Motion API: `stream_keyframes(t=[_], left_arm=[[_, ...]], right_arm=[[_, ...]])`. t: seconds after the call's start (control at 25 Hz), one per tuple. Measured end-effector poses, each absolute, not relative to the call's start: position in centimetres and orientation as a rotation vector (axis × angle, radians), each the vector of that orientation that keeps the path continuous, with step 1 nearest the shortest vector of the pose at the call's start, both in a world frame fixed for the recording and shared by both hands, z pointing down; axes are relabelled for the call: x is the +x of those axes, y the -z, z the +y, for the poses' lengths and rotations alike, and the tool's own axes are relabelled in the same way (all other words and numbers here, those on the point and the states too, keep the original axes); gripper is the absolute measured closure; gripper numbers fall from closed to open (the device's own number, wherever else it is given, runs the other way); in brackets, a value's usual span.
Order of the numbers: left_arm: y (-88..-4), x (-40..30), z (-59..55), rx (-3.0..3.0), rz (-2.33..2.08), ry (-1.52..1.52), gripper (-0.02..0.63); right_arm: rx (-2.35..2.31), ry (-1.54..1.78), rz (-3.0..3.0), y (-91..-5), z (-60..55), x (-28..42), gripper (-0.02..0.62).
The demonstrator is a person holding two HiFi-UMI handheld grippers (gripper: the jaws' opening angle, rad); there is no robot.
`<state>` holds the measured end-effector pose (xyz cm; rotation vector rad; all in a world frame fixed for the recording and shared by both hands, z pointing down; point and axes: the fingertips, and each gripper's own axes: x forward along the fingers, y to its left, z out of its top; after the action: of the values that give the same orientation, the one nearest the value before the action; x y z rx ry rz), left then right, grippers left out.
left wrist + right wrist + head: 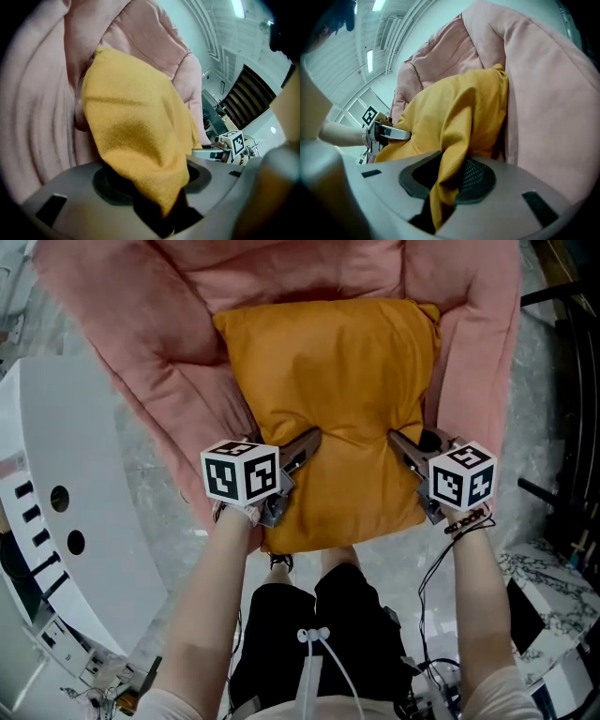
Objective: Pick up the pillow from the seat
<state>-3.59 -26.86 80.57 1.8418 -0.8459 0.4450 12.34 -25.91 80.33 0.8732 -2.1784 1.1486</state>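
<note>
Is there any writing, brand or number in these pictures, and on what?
No readable words, brands or numbers anywhere.
Cube on the left tool: black-and-white square pattern, no letters.
Cube on the right tool: same.
The pillow and pink seat: no label shows.

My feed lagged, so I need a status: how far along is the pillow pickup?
Done: both grippers are at the orange pillow, one on each side. In hand: the left gripper and right gripper each pinch a fold of its fabric. Left: the lift; the pillow appears to lie against the pink seat, not raised clear.
</note>
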Motion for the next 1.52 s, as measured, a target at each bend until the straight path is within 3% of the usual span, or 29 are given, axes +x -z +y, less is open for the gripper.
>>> stream_keyframes(t=[0.2, 1.12, 1.52], left_arm=[[-76.0, -4.1, -26.5, 1.909, -0.913, -0.326, 0.373], [-42.6, -4.9, -30.9, 2.406, -1.134, -0.021, 0.379], [-31.7, -5.9, -30.8, 2.544, -1.191, 0.077, 0.379]], right_arm=[[0.948, -1.039, -2.269, -75.3, -26.3, 12.1, 0.500], [1.249, -0.429, -2.620, -41.7, -29.8, 11.3, 0.502], [1.309, -0.228, -2.711, -31.0, -29.6, 10.4, 0.502]])
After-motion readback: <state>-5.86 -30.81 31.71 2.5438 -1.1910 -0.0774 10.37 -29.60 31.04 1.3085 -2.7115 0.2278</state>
